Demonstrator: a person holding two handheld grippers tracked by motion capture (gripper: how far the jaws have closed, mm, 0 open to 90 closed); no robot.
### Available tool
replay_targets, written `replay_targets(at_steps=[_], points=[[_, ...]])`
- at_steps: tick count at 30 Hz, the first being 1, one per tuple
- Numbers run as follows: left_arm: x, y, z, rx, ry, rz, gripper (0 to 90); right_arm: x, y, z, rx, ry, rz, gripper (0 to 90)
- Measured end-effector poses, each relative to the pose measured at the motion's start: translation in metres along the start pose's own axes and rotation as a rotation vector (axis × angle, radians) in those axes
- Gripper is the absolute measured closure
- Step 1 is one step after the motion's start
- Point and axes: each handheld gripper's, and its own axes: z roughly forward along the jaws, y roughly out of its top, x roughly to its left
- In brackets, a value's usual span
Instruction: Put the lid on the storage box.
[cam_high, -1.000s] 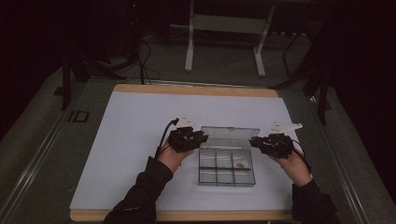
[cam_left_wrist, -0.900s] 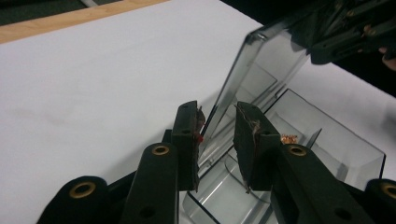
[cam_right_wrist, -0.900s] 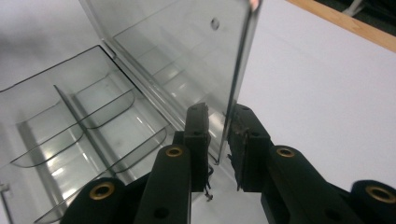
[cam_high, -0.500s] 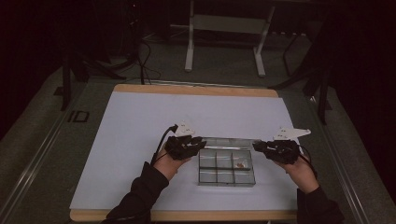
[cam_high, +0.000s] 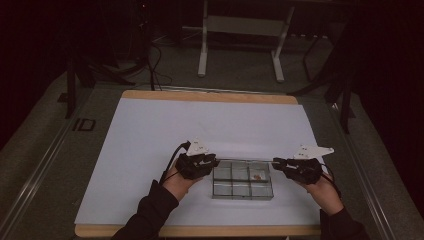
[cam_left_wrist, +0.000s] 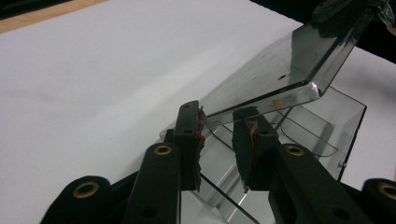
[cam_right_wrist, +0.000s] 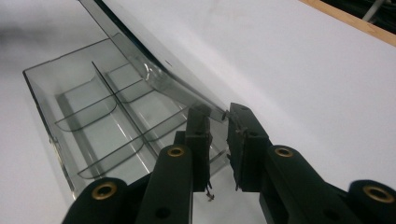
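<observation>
box (cam_high: 242, 180) on white mat (cam_high: 150, 140), near its front edge | lid (cam_left_wrist: 280, 79) now lower over box than before | left gripper (cam_high: 207, 162) clamped on lid's left corner | right gripper (cam_high: 280, 163) clamped on lid's right corner | both grippers closer to person

Raised lid (cam_high: 243, 160) blocks box (cam_high: 242, 188) (far side)

I see the box (cam_high: 243, 180) on the table (cam_high: 150, 130), between my left gripper (cam_high: 212, 161) and right gripper (cam_high: 278, 163).
</observation>
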Motion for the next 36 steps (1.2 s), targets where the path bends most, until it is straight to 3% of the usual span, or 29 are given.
replay_targets(at_steps=[4,13,21,24,36], points=[[-0.003,-0.003,0.000,0.008,0.005,0.011,71.7,0.002,-0.002,0.000,0.006,-0.001,-0.015,78.4],[-0.004,-0.017,0.000,0.014,-0.016,0.000,70.2,0.003,-0.012,0.000,0.010,0.032,0.011,76.5],[-0.002,-0.024,0.001,0.026,-0.015,-0.021,61.7,0.001,-0.020,0.004,0.020,0.037,0.045,66.5],[0.001,-0.028,0.003,0.030,-0.014,-0.041,61.0,0.000,-0.024,0.006,0.023,0.038,0.065,56.9],[0.002,-0.036,0.006,0.059,-0.007,-0.043,61.0,-0.003,-0.033,0.008,0.034,0.027,0.107,54.7]])
